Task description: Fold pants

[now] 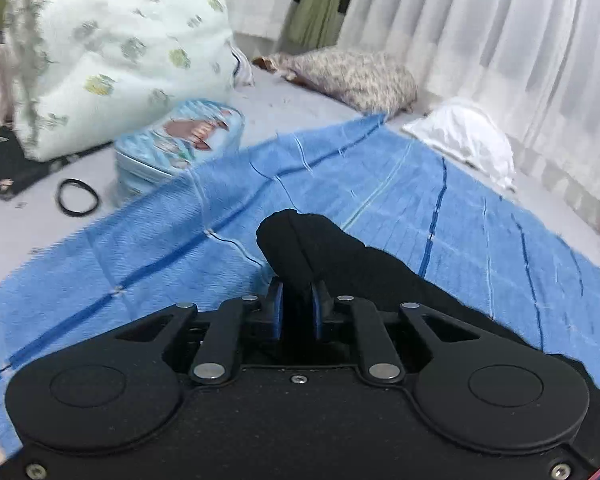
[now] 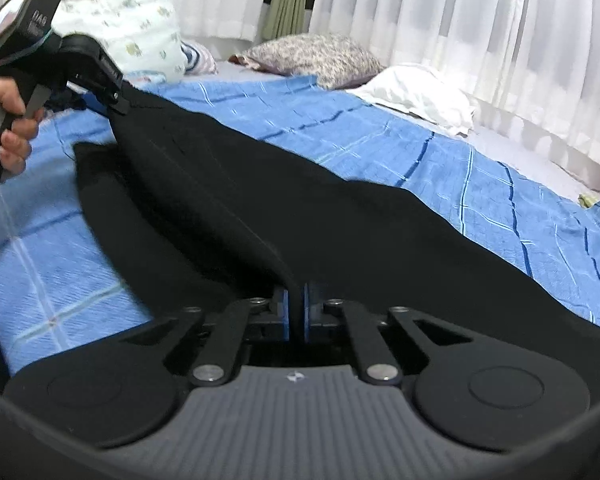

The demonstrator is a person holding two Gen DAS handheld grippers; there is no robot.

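left gripper [image 1: 298, 304] pinching pants [image 2: 260, 208] | right gripper [image 2: 296, 308] pinching too (thin bite) | risk: fabric slips out when lifted

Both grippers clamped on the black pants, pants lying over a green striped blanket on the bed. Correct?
Not quite: the blanket is blue with stripes, not green; the right wrist view shows this plainly. The rest holds: the left gripper and the right gripper are each shut on the black pants, which lie over that blanket on the bed.
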